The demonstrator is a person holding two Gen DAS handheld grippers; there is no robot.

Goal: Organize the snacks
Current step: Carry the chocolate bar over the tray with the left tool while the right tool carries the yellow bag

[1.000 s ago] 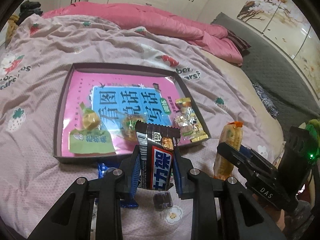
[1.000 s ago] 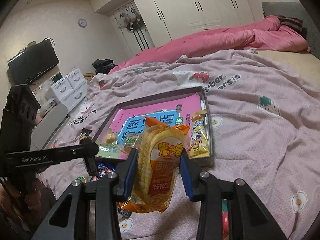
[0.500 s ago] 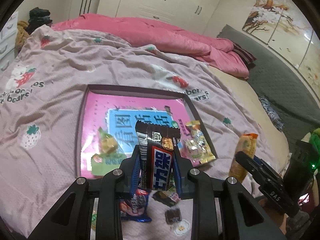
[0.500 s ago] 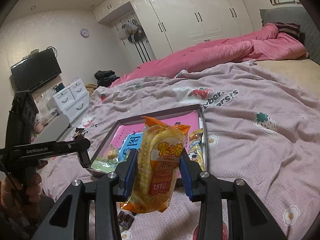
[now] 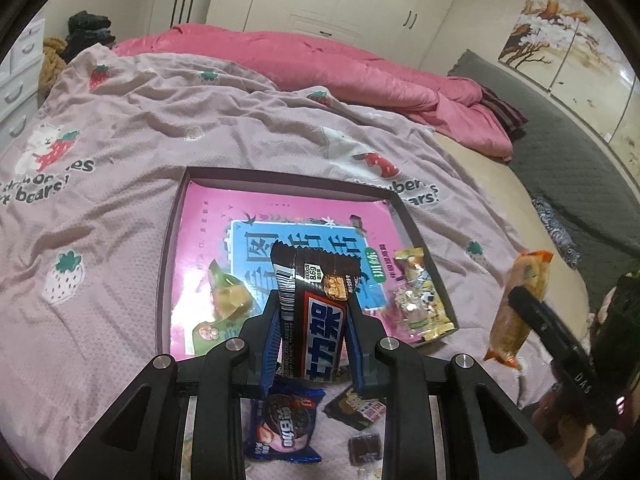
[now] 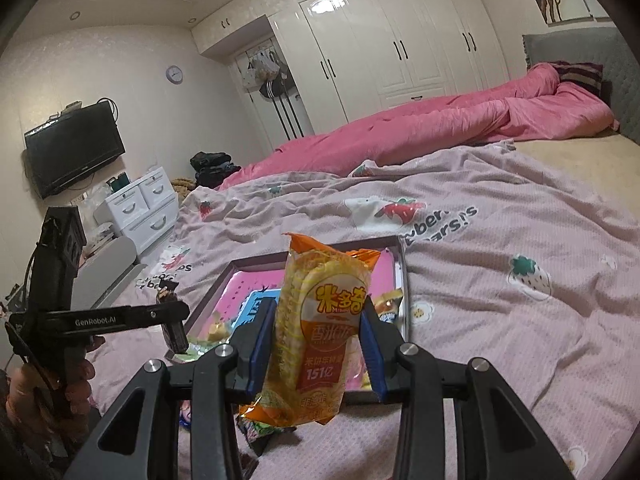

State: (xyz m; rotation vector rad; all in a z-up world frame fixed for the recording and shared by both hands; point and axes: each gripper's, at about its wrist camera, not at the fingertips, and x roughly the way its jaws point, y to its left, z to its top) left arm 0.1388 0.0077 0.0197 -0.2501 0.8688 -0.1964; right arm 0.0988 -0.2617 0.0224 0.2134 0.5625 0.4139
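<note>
Your left gripper (image 5: 314,332) has its jaws clamped on the chocolate bar (image 5: 312,312), held upright by its lower half, raised above the bed over the near edge of the tray (image 5: 404,216). Your right gripper (image 6: 318,348) has its jaws pinched on the rice cracker pack (image 6: 320,332), also upright, held around the middle, hovering just in front of the tray's near right corner.

Handling, as I judge it: the bar is light and fairly stiff, with a slick wrapper, so a mid-body grip like this one should hold, but it may pivot. The cracker pack is light, puffy and brittle inside, so squeeze softly across the flat faces and avoid the crimped ends, which would likely slip out.

The tray, lined with a pink book cover, already holds a yellow candy bag (image 5: 420,300) along its right side and a green-wrapped sweet (image 5: 228,296) near the left. On the bed (image 5: 120,208) below your left gripper lie a blue cookie pack (image 5: 286,424), a dark snack packet (image 5: 356,406) and a small brown sweet (image 5: 364,446).
</note>
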